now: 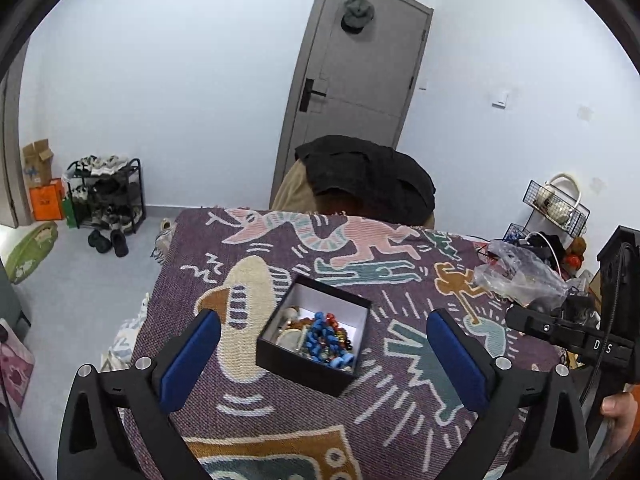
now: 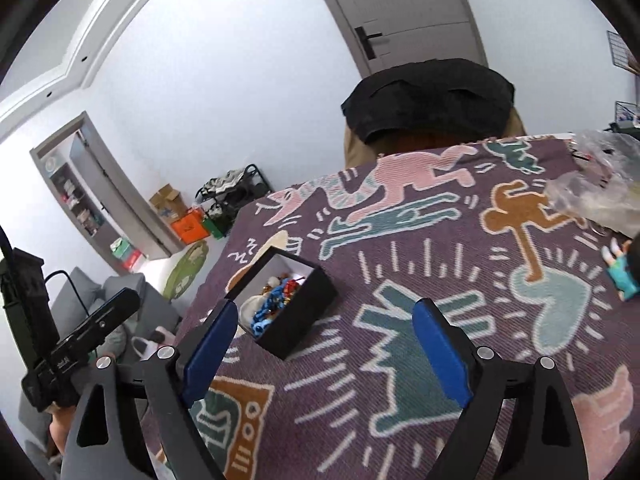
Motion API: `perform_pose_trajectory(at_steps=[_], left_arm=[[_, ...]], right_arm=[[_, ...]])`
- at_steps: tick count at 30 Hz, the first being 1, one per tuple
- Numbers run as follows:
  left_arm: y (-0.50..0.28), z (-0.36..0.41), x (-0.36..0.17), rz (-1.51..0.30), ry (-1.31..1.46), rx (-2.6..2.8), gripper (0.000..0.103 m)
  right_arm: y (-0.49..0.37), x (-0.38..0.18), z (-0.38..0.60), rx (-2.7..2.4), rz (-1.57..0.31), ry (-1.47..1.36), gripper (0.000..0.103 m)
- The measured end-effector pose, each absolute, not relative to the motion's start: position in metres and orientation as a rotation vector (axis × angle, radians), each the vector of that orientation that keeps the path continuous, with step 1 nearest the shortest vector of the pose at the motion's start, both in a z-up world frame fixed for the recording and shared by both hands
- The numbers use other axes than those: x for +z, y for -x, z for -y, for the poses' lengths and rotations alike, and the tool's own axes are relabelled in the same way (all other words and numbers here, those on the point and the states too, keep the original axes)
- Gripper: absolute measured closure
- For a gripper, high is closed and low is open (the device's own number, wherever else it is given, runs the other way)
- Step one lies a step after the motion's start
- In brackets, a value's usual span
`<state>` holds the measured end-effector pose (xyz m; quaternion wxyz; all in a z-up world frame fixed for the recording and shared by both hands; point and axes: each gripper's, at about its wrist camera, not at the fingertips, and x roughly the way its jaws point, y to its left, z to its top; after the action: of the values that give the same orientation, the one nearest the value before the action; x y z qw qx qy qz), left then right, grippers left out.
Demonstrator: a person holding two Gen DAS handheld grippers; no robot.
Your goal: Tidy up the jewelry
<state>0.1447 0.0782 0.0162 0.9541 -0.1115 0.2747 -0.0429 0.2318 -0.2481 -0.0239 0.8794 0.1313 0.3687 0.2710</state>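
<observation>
The left gripper (image 1: 324, 344) is hovering wide open around the black jewelry box (image 1: 312, 340), touching nothing; the right gripper (image 2: 324, 336) is likewise gaping, empty, beside it.

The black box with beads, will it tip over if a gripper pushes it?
Probably not: the box looks low and wide and sits flat on the blanket, so it would likely slide. The woven cloth may drag. The loose beads inside might shift and rattle.

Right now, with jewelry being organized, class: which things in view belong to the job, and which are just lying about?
Belongs:
black box
beaded jewelry inside it
left gripper, open
right gripper, open

Lying about:
plastic bag
shoe rack
dark clothing
small figurine
</observation>
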Motion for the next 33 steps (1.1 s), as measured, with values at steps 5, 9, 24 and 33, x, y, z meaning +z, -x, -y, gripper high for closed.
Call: perform_pose_trajectory(at_steps=[5,9,24,33], left_arm=[[-0.133,-0.063,0.023,-0.546,0.211,-0.088,0.0],[-0.122,-0.053,0.029,-0.533,0.196,-0.088,0.0],[-0.064,-0.037,0.04,-0.477,0.142,-0.08,0.0],[-0.033,-0.035,0.038,-0.476,0.152,-0.061,0.0]], right_arm=[[-0.22,-0.02,0.267,0.539,-0.762,-0.263,0.009],[-0.207,-0.016,0.28,0.549,-0.749,-0.255,0.008],[-0.157,-0.014,0.301,0.548,-0.704,-0.145,0.008],[-0.133,-0.015,0.319,0.554,-0.672,-0.137,0.008]])
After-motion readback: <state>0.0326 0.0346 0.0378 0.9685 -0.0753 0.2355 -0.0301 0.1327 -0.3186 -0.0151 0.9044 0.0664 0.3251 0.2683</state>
